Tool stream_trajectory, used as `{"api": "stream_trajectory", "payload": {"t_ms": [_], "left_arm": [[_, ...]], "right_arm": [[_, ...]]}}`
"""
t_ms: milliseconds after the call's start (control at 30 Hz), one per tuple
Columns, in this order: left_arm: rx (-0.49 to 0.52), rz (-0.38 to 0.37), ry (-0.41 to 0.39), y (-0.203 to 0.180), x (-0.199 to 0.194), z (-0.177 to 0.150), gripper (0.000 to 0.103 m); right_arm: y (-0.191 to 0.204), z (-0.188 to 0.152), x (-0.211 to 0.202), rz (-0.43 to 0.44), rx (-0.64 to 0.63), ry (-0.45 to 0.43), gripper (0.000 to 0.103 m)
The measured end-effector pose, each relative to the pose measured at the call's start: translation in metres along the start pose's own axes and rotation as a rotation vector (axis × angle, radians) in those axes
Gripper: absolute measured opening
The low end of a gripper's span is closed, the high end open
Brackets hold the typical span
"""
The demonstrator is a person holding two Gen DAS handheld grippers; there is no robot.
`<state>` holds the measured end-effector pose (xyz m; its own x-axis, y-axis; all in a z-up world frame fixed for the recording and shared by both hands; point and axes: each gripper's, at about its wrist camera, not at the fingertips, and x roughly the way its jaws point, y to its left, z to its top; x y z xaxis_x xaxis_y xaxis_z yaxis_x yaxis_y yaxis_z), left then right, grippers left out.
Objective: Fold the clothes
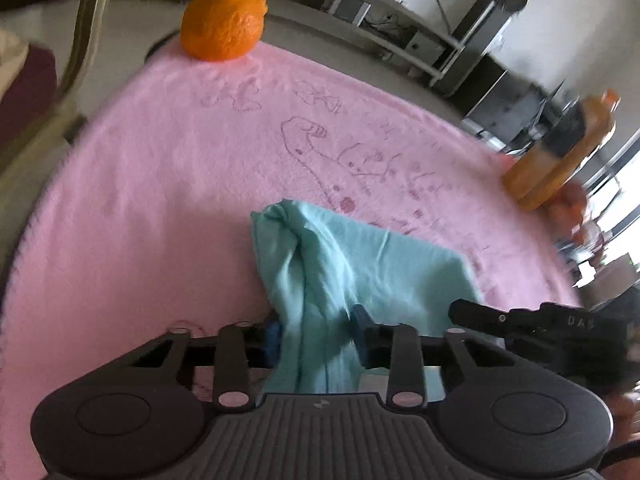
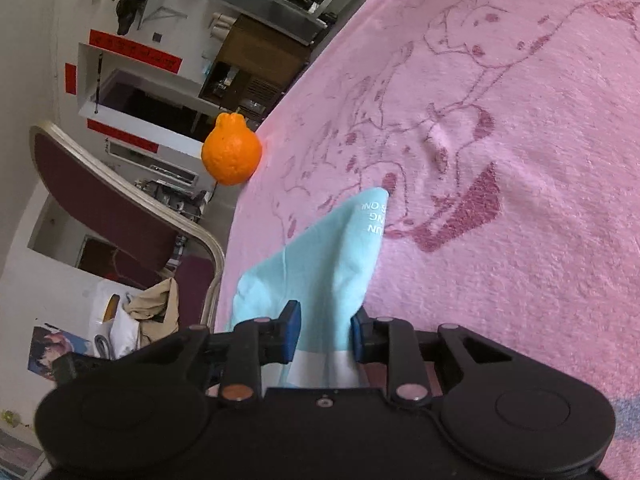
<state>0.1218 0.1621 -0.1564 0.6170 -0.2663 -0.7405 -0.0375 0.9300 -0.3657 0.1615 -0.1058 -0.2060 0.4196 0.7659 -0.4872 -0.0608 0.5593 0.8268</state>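
Note:
A light blue garment [image 1: 360, 264] lies bunched on the pink towel [image 1: 160, 184] that covers the table. My left gripper [image 1: 318, 334] is shut on a fold of the garment, with cloth running between its blue pads. The right gripper's black body shows at the right of the left wrist view [image 1: 532, 320]. In the right wrist view my right gripper [image 2: 326, 332] is shut on another part of the garment [image 2: 332, 256], which rises to a point with white lettering above the pink towel [image 2: 520, 240].
An orange fruit [image 1: 224, 24] sits at the towel's far edge and also shows in the right wrist view [image 2: 232, 152]. An orange bottle [image 1: 560, 152] stands at the right edge. A maroon chair [image 2: 112, 208] stands beside the table.

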Motion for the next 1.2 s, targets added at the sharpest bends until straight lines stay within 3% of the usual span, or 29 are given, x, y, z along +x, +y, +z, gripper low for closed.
{"api": "stream_trajectory", "payload": {"t_ms": [33,67,200,300,467,633,767,833,1033,1200], "left_arm": [[0.021,0.029,-0.005,-0.005,-0.001,-0.001,0.014],[0.037,0.046,-0.011,-0.009,-0.005,-0.003,0.012],[0.105,0.102,-0.088,-0.026,-0.034,-0.012,0.009],[0.167,0.106,-0.208,-0.057,-0.075,-0.023,0.009],[0.264,0.031,-0.409,-0.124,-0.149,-0.046,0.009],[0.316,-0.082,-0.497,-0.196,-0.183,-0.072,0.009],[0.363,-0.144,-0.504,-0.258,-0.169,-0.094,0.009],[0.382,-0.166,-0.466,-0.284,-0.148,-0.100,0.009],[0.392,-0.230,-0.349,-0.331,-0.083,-0.112,0.009],[0.405,-0.220,-0.275,-0.348,-0.030,-0.107,0.009]], "right_arm": [[0.001,-0.001,0.001,-0.030,-0.007,-0.006,0.008],[0.004,-0.002,0.002,-0.063,-0.026,-0.012,0.005],[0.033,-0.012,-0.009,-0.166,-0.154,-0.057,0.006],[0.065,-0.023,-0.037,-0.202,-0.276,-0.117,0.005],[0.117,-0.042,-0.127,-0.190,-0.431,-0.269,0.005],[0.129,-0.057,-0.244,-0.173,-0.454,-0.446,0.005],[0.112,-0.066,-0.322,-0.238,-0.454,-0.547,0.005],[0.100,-0.068,-0.352,-0.289,-0.462,-0.587,0.005],[0.050,-0.056,-0.384,-0.451,-0.413,-0.655,0.005],[0.005,-0.029,-0.379,-0.548,-0.386,-0.658,0.005]]}}
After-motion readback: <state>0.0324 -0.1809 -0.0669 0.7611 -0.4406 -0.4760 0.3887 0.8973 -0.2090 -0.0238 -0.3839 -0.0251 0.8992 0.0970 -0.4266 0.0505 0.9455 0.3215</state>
